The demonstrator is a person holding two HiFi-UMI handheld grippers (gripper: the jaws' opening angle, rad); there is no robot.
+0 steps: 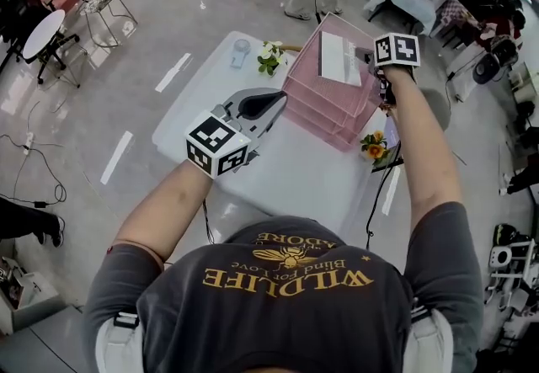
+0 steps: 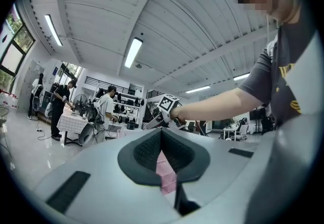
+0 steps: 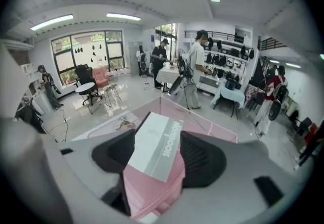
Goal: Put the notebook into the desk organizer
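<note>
Your grey-and-white notebook (image 1: pixel 339 58) lies flat in the top tray of the pink, stacked mesh desk organizer (image 1: pixel 324 114).

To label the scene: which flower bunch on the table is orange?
The bunch by the right forearm, beside the pink organizer; the other bunch is white.

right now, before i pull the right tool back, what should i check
1. Notebook lies in the top tray of the pink desk organizer: ok
2. Right tool has its jaws apart, pads off the notebook: ok
3. Left tool has its jaws together, nothing held: ok
4. Notebook sits flat and fully inside the tray: cannot tell
5. Small flowers are clear of the right forearm's way back: cannot tell
</note>
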